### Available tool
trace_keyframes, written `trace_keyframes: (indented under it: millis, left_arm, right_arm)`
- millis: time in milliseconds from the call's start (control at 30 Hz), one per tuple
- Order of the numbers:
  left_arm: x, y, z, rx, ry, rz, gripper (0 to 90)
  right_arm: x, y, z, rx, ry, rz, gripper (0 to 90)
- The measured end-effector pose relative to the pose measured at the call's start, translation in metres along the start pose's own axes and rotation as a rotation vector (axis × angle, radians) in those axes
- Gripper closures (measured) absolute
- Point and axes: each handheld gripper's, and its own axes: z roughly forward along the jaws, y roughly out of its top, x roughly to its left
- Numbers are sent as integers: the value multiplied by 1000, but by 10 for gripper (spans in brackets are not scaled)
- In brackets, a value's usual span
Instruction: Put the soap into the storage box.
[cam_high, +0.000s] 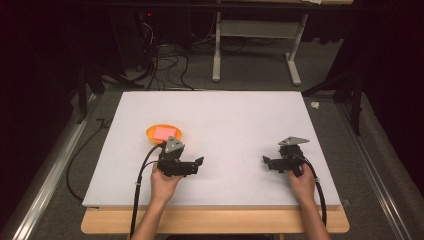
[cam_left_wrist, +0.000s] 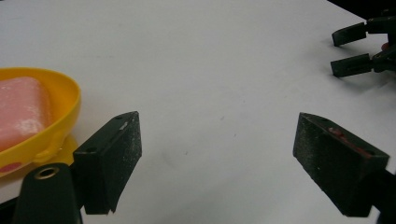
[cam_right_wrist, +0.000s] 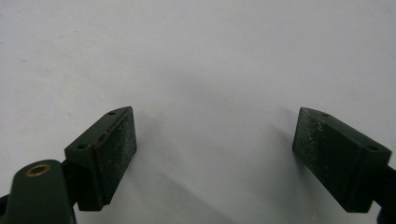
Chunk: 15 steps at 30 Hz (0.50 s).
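An orange-yellow bowl (cam_high: 163, 134) with a pink block (cam_high: 166, 132) in it sits on the white table top (cam_high: 215, 115), left of centre. My left gripper (cam_high: 198, 163) rests just in front of the bowl, pointing right, open and empty. In the left gripper view the bowl (cam_left_wrist: 56, 116) and pink block (cam_left_wrist: 21, 109) lie at the left, beside my open left gripper (cam_left_wrist: 217, 154). My right gripper (cam_high: 266, 162) lies on the table at the right, pointing left, open and empty. The right gripper view has my right gripper (cam_right_wrist: 215, 154) wide open over bare white surface.
The white board lies on a wooden table whose front edge (cam_high: 215, 222) shows below it. Cables trail from both grippers toward the person. Behind the table are floor cables (cam_high: 165, 65) and a white desk frame (cam_high: 255, 50). In the left gripper view the other gripper (cam_left_wrist: 362, 49) is at the top right.
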Motion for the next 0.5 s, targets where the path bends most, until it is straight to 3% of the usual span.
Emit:
trace_keyframes:
  millis: [300,500]
  left_arm:
    - [-8,-4,14,54,-50,24,164]
    - [-12,-6,22,68,-41,32,164]
  right_arm:
    - [0,0,0,1,1,-4,143]
    - [0,0,0,1,1,-1,142]
